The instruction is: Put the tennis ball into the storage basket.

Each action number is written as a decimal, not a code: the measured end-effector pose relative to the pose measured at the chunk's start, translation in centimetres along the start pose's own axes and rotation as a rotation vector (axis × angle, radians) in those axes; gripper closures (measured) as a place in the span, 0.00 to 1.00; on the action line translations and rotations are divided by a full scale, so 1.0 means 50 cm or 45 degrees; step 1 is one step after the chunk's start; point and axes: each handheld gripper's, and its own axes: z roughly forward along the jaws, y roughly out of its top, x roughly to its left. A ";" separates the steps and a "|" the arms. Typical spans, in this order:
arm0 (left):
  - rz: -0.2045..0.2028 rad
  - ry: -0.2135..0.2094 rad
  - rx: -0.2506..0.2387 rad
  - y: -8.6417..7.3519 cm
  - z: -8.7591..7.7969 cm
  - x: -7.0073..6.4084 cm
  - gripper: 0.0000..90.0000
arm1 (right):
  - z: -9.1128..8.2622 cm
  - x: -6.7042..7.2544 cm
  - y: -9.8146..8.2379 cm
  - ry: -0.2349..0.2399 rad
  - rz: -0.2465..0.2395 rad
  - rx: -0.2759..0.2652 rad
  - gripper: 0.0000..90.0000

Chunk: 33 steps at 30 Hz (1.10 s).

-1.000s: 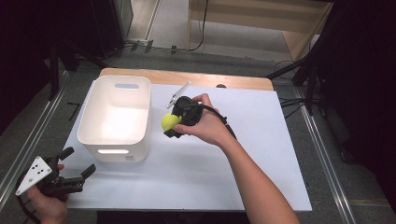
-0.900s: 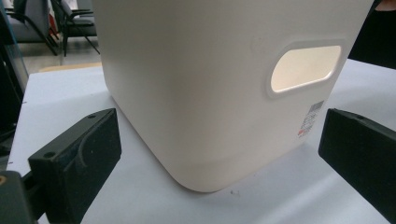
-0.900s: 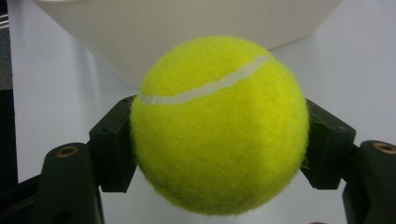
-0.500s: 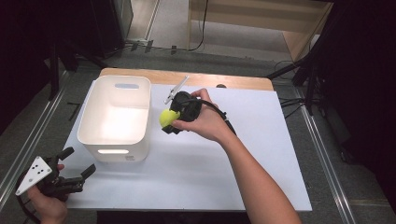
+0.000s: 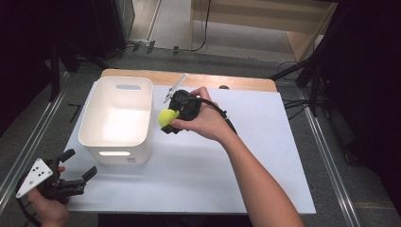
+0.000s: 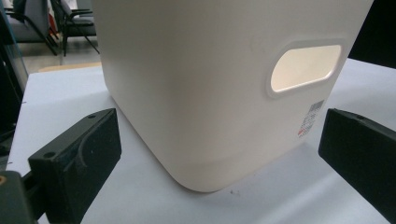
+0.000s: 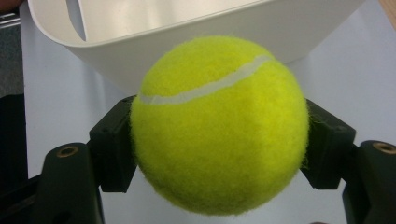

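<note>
A yellow tennis ball (image 5: 167,116) (image 7: 219,126) is clamped in my right gripper (image 5: 169,119), held in the air just right of the white bin (image 5: 118,118). The right gripper view has the ball squeezed between both black jaws, with the bin's rim (image 7: 154,35) close behind it. My left gripper (image 5: 78,176) rests at the table's near left corner, open and holding nothing. The left gripper view looks at the bin's near wall (image 6: 201,93) with its oval handle slot (image 6: 306,67), framed by the two spread jaws.
The white table sheet (image 5: 255,156) spreads out right of the bin. A thin metal tool (image 5: 175,87) lies at the back edge near the wooden strip (image 5: 236,82). Metal rails (image 5: 331,165) run along both sides of the table.
My right gripper has carried the ball a little left and up, closer to the bin's right rim. The left gripper has not moved.
</note>
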 end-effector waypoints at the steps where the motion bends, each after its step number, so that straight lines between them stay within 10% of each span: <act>1: 0.000 0.000 0.001 0.000 0.000 0.000 0.00 | -0.001 -0.001 0.002 -0.001 -0.005 -0.001 0.27; 33: 0.000 -0.006 0.002 0.000 0.001 0.000 0.00 | -0.013 0.002 0.060 0.002 -0.037 -0.010 0.27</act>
